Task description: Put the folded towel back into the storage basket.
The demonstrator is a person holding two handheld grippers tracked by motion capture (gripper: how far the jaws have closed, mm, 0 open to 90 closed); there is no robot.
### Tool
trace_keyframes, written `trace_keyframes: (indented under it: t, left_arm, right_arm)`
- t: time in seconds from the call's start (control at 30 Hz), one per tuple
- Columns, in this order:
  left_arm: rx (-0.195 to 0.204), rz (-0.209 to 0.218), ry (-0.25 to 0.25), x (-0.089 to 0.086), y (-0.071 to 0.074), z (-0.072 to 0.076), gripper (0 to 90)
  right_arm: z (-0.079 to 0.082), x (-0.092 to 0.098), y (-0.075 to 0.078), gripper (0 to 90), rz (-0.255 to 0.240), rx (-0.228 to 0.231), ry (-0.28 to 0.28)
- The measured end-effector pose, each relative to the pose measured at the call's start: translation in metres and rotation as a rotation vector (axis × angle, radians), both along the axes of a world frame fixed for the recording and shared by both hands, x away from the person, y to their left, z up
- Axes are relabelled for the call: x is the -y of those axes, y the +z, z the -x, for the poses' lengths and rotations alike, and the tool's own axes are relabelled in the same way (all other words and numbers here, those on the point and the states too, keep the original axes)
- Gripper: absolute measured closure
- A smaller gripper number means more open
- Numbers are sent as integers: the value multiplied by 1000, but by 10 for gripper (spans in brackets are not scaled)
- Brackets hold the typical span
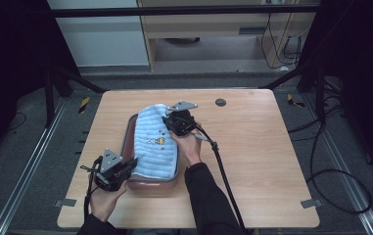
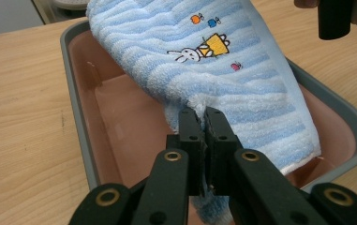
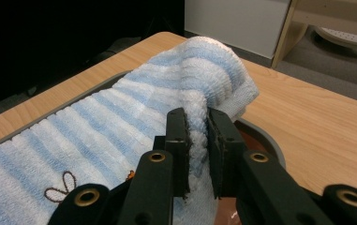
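Wooden table (image 1: pixel 252 147) bears a tray (image 1: pixel 131 128); both the left gripper (image 2: pixel 203 115) and right gripper (image 3: pixel 197 117) pinch a blue striped towel (image 1: pixel 154 142) with a rabbit picture, no writing.

Lab; black frame rig (image 1: pixel 174 11); floor cables (image 1: pixel 338 171)

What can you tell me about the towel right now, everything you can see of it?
The towel is terry cloth, light blue and white striped, with a small embroidered rabbit and coloured motifs near its middle. It lies folded lengthwise in the pink tray with the grey rim, its far end bunched over the rim. The left gripper is shut on its near corner; the right gripper is shut on a fold at the far end.
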State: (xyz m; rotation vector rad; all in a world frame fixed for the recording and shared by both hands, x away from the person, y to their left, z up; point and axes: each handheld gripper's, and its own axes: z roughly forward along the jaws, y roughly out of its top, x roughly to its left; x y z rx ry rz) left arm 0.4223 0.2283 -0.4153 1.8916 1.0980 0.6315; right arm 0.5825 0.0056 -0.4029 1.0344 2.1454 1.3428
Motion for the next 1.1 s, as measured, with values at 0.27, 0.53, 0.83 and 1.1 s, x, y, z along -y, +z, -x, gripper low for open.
trace_keyframes:
  t: [0.27,0.53,0.83,1.1]
  left_arm:
    - [-18,-22,-1,0,-5,0,864]
    - [-49,-37,10,-2,-10,-2,860]
    - [-57,-55,45,-3,-13,-6,741]
    - [-27,-26,54,-8,-7,-4,701]
  right_arm:
    - [-1,0,-12,797,4,-20,1]
    - [-3,-5,-22,789,18,-44,6]
    - [-4,-4,-31,642,59,-68,7]
    - [2,8,-17,508,29,-21,-10]
